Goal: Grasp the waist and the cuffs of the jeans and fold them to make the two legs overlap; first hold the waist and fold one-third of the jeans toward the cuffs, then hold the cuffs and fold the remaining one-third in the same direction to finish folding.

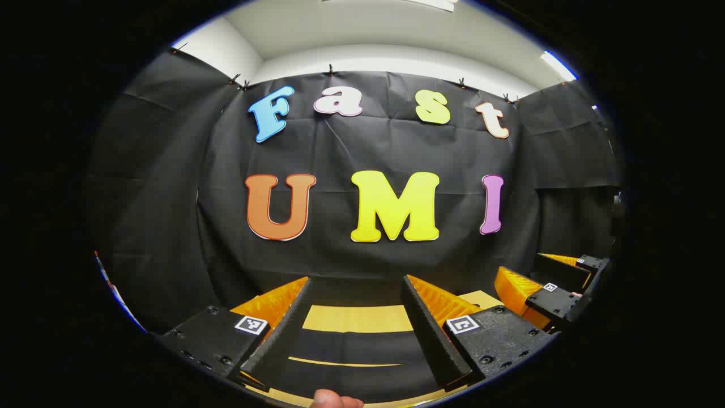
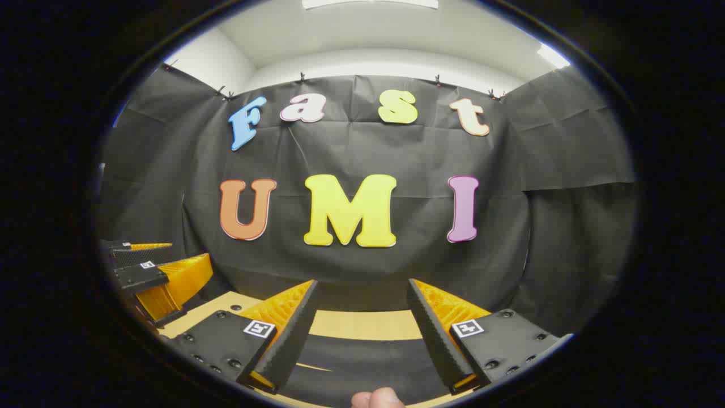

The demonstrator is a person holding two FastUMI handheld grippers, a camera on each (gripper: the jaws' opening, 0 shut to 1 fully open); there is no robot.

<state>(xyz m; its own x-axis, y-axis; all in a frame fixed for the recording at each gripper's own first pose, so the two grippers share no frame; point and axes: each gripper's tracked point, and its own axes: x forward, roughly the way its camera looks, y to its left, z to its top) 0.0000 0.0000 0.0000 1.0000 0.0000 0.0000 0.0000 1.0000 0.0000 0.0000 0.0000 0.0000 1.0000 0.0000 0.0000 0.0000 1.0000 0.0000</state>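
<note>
Both the left gripper [image 1: 355,326] and right gripper [image 2: 362,328] hold jaws wide open and empty, with the dark flat jeans [image 1: 351,345] low at 6 o'clock on the yellow wooden tabletop [image 1: 357,318], stretching sideways.

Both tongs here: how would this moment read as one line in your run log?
left tongs: open, raised, holding nothing | right tongs: open, raised, holding nothing | jeans: dark, on table below, ungrasped | stage: before first grasp

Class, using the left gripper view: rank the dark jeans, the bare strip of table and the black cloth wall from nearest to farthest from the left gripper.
1. dark jeans, directly under the open left gripper.
2. table, bare strip just beyond.
3. cloth wall, at the back.
</note>
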